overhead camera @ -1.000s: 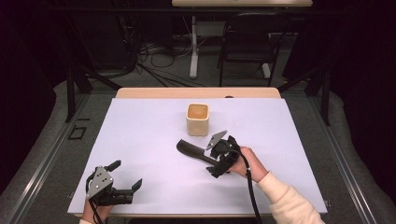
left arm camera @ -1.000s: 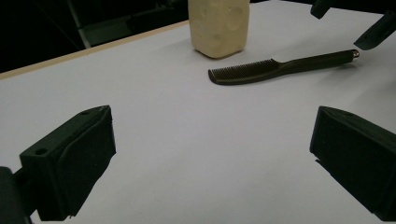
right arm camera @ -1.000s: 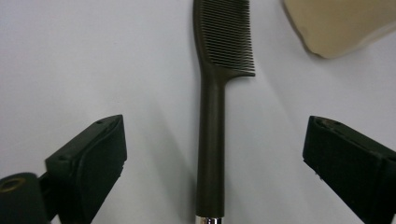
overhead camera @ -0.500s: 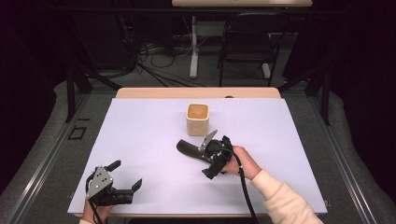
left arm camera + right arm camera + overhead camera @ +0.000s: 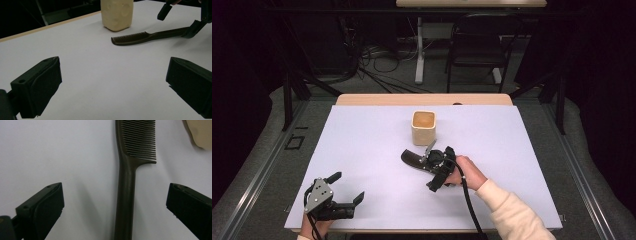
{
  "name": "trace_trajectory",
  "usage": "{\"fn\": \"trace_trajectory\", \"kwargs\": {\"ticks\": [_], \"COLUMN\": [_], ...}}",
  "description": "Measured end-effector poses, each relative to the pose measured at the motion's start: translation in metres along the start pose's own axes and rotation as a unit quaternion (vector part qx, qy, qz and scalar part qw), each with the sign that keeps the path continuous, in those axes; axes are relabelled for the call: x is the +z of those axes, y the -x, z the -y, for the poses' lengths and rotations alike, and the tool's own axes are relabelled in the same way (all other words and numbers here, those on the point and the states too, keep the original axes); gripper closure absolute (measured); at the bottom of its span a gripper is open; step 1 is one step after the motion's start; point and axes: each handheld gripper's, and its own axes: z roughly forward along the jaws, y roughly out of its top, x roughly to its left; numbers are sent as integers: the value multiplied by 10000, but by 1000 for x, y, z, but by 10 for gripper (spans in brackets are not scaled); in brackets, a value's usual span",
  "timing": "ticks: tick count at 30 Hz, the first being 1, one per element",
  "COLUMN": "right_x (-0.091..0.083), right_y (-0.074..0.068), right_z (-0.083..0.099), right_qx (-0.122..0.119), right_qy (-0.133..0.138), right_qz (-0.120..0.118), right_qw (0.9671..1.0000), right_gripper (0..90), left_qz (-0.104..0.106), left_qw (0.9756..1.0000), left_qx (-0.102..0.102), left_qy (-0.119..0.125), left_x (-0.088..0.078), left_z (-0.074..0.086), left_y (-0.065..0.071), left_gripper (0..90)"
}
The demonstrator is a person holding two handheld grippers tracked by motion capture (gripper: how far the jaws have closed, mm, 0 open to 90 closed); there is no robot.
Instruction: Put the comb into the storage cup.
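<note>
So the dark comb (image 5: 127,182) is lying flat on the white table (image 5: 362,150), roughly mid-table, just in front of the beige cup (image 5: 423,127) w/ a small gap between them. Teeth end points toward the cup side, handle runs back toward the person's right hand (image 5: 464,171).

Right gripper (image 5: 432,161) is right over the handle. In the right gripper view the jaws are spread wide, one on each side of the handle, w/ clear table showing between each jaw and the comb, so it's straddling but not touching afaict. Left gripper view shows the same thing from the side: comb (image 5: 147,37) flat on the surface, cup (image 5: 116,13) just behind the teeth end.

Left gripper (image 5: 346,192) is down at the near left corner of the table, well apart from the comb, jaws wide too, nothing between them. Person's sleeve (image 5: 512,215) comes in from the bottom right.
</note>
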Motion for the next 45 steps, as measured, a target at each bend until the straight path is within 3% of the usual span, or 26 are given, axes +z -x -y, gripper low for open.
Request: {"fn": "trace_trajectory", "kwargs": {"ticks": [6, 7, 10, 11, 13, 14, 15, 17, 30, 34, 42, 45], "right_x": [5, 5, 7, 8, 9, 9, 10, 11, 18, 20, 23, 24], "right_y": [1, 2, 3, 4, 4, 4, 5, 6, 10, 11, 12, 13], "right_z": [-4, -5, -7, -9, -11, -11, -13, -15, -24, -25, -26, -24], "right_qx": [-17, 5, 41, 82, 133, 133, 160, 175, 307, 240, 407, 495], "right_qy": [-115, -122, -138, -196, -233, -233, -363, -399, -650, -761, -903, -774], "right_qz": [-16, 3, 26, 60, 64, 64, 128, 146, 90, 132, 82, 112], "right_qw": [9999, 9999, 9999, 9998, 9996, 9996, 9991, 9989, 9974, 9967, 9951, 9957], "right_gripper": [67, 146, 198, 289, 373, 373, 470, 520, 619, 629, 661, 699], "left_qz": [5, 3, 12, 15, 16, 16, 15, 14, 24, 20, 18, 21], "left_qw": [10000, 10000, 10000, 10000, 10000, 10000, 10000, 10000, 10000, 10000, 10000, 10000], "left_qx": [4, 2, 0, 5, 9, 9, 11, 14, 9, 7, -1, 2], "left_qy": [0, 0, -3, -4, -6, -6, -9, -11, -11, -22, -24, -21], "left_x": [0, 0, 0, 0, 0, 0, 0, 0, 0, 0, 0, 1], "left_z": [0, 0, 0, 0, 0, 0, 0, 0, 0, 0, 0, 0], "left_y": [0, 0, 0, 0, 0, 0, 0, 0, 0, 0, 0, 0], "left_gripper": [1, 1, 1, 1, 1, 1, 1, 1, 1, 1, 1, 2]}}
